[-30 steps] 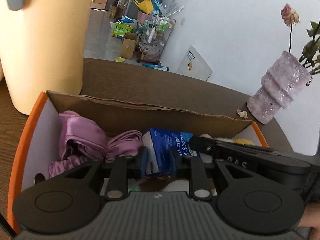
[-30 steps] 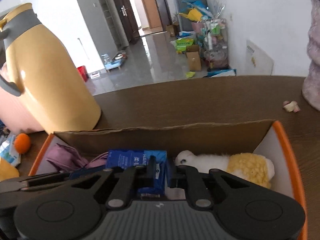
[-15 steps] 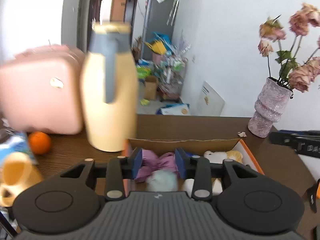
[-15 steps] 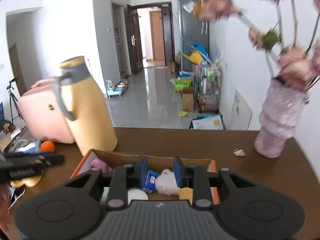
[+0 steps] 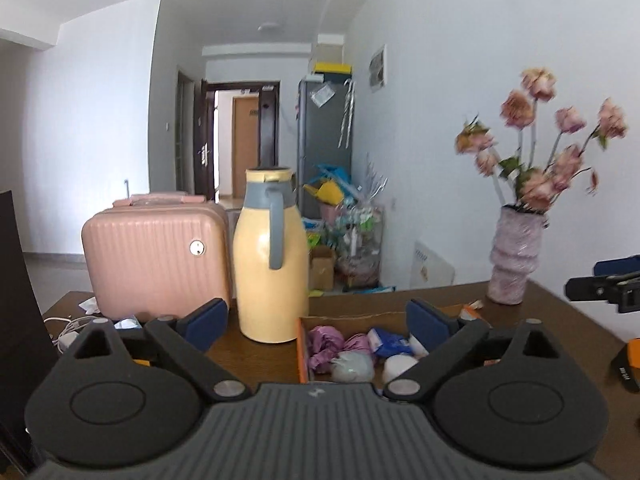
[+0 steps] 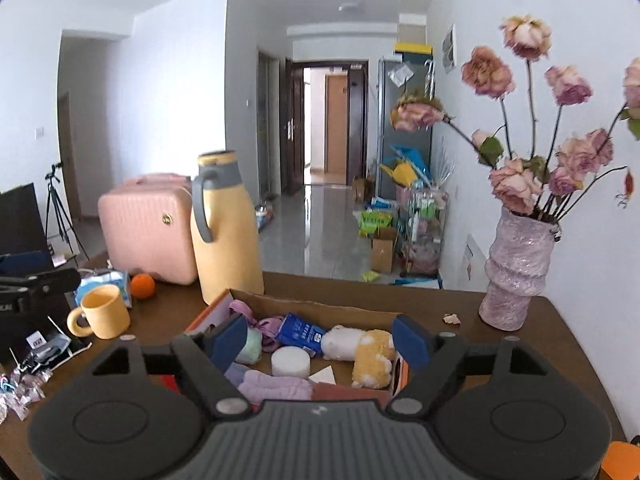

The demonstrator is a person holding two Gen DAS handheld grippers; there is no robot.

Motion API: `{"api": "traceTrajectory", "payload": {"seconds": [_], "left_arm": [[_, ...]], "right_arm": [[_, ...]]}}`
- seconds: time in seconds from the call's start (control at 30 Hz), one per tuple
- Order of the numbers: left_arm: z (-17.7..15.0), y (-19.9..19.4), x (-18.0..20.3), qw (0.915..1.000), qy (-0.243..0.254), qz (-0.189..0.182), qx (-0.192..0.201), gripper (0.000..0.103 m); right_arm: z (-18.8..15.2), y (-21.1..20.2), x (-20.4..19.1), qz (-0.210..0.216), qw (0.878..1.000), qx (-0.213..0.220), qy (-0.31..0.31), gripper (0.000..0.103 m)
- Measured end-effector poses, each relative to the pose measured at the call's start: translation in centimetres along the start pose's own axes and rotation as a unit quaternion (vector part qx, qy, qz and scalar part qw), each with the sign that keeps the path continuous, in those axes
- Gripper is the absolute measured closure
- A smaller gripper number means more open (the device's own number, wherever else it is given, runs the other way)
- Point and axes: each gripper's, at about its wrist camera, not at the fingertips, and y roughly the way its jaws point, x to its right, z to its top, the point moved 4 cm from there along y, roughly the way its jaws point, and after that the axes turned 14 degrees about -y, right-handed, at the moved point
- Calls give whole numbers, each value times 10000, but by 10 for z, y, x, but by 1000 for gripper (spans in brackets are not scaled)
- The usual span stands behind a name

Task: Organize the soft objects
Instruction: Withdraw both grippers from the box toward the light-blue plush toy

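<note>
Pulling back from the box (image 6: 320,307) — both tools, left tool (image 5: 316,322) and right tool (image 6: 320,338), now raised, wide and empty. Soft objects (image 6: 360,346) left lying inside the box near the table's (image 6: 560,344) far edge — sorting looks finished.

A home, a lived-in flat by the look of it. A dark wooden desk (image 6: 360,292) carries household things: a yellow thermos jug (image 6: 226,228), a pink suitcase (image 6: 146,226), a mug (image 6: 105,311), an orange (image 6: 143,285) and a vase (image 6: 516,272) of dried roses (image 6: 520,120). Behind it a tiled hallway (image 6: 324,224) runs to wooden doors (image 6: 336,128), past a grey fridge (image 5: 325,140) and a heap of bags, bottles and a cardboard carton (image 6: 383,250) against the white wall. A tripod (image 6: 58,208) stands at the left.
</note>
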Motion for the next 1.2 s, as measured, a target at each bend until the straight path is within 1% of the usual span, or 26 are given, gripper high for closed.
{"api": "traceTrajectory", "payload": {"seconds": [0.13, 0.2, 0.23, 0.3, 0.37, 0.4, 0.47, 0.53, 0.6, 0.63, 0.67, 0.7, 0.73, 0.83, 0.93, 1.07, 1.17, 1.2], "left_arm": [[-9, -28, 1, 9996, 115, 58, 262, 4], [-24, -46, -3, 9992, 68, 112, 381, 3], [-33, -57, -6, 9989, 71, 163, 445, 3], [-57, -85, -9, 9971, 261, 237, 667, 1], [-81, -111, -11, 9942, 449, 367, 901, 0], [-95, -126, -15, 9933, 490, 422, 958, 0], [-118, -149, -22, 9937, 404, 396, 965, 0], [-141, -169, -31, 9958, 199, 372, 808, 0], [-162, -187, -41, 9964, 243, 342, 736, 0], [-171, -194, -46, 9961, 243, 415, 735, 0], [-178, -199, -51, 9965, 252, 451, 652, 0], [-183, -201, -54, 9972, 276, 440, 540, 0], [-187, -203, -57, 9977, 302, 444, 424, 0], [-192, -200, -58, 9980, 310, 447, 318, 0], [-193, -193, -59, 9984, 230, 427, 276, 0], [-193, -177, -52, 9991, 224, 335, 131, 0], [-195, -153, -44, 9997, 28, 157, -188, 0], [-195, -141, -39, 9994, -49, 59, -348, 0]], "right_arm": [[-8, -24, -11, -124, 9996, 246, 67, 23], [-19, -38, -17, -137, 9989, 410, 156, 21], [-29, -47, -21, -125, 9984, 493, 244, 21], [-51, -66, -30, -86, 9966, 667, 485, 17], [-77, -86, -41, 26, 9944, 850, 629, 17], [-90, -97, -48, 5, 9936, 908, 675, 16], [-115, -115, -63, -2, 9934, 966, 615, 16], [-140, -134, -78, -14, 9927, 1066, 572, 15], [-162, -151, -94, -43, 9918, 1182, 492, 13], [-176, -158, -102, -138, 9924, 1166, 368, 13], [-185, -164, -108, -265, 9930, 1110, 301, 13], [-196, -169, -114, -382, 9934, 1047, 272, 13], [-206, -171, -118, -362, 9942, 971, 291, 13], [-223, -169, -125, -54, 9969, 633, 469, 13], [-224, -163, -125, -100, 9970, 574, 512, 13], [-226, -155, -125, -42, 9969, 542, 577, 13], [-228, -135, -118, 81, 9957, 406, 828, 14], [-226, -127, -115, 108, 9954, 353, 881, 14]]}}
